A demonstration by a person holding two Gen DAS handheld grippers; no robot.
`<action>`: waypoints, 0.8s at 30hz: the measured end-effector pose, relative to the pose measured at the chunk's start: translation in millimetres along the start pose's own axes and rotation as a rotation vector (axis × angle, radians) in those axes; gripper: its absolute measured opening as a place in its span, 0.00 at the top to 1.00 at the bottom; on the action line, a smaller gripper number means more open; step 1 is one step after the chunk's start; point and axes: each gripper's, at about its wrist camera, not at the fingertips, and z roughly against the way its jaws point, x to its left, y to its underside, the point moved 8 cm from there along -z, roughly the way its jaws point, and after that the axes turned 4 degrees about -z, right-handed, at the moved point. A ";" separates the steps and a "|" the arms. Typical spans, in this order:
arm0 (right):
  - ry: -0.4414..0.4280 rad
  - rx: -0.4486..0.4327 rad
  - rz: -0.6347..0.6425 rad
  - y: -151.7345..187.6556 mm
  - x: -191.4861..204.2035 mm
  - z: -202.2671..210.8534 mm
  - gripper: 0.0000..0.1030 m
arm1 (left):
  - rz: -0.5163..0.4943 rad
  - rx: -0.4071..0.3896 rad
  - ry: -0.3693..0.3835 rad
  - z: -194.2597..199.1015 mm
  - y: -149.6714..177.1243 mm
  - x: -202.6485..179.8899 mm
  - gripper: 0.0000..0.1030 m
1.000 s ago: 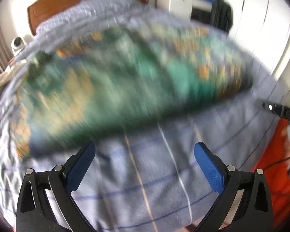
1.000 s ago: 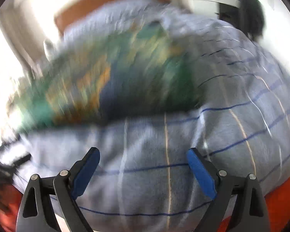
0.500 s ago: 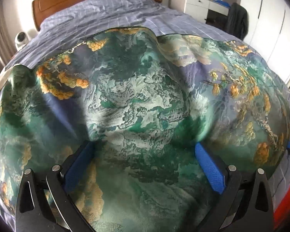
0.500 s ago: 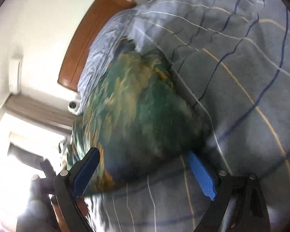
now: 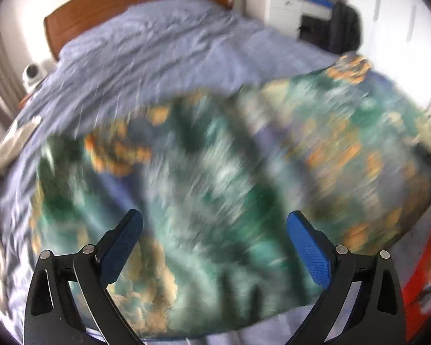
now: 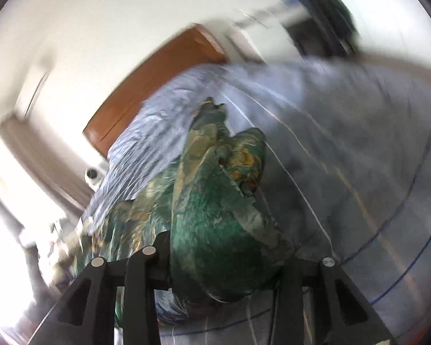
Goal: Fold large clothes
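A large green garment (image 5: 215, 189) with orange and pale cloud patterns lies spread on the bed, blurred by motion. My left gripper (image 5: 215, 230) is open just above its near part, with nothing between the blue pads (image 5: 309, 247). In the right wrist view the same garment (image 6: 224, 224) is bunched up and fills the gap of my right gripper (image 6: 224, 261). Its fingertips are hidden under the cloth, and the cloth rises from the bed in a fold.
The bed has a grey-blue checked cover (image 5: 158, 57) and a wooden headboard (image 5: 123, 5). A white camera (image 5: 31, 72) stands at the left. White cabinets and a dark chair (image 5: 342, 28) are at the back right. Something orange (image 5: 425, 273) is at the right edge.
My right gripper has moved onto the garment's edge and the cloth now sits bunched between its fingers. My left gripper has drawn back and stays open above the cloth.
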 end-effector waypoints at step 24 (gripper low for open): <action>-0.089 -0.060 0.845 86.7 182.4 44.9 0.36 | -0.122 0.163 0.190 29.0 -82.3 -38.6 0.74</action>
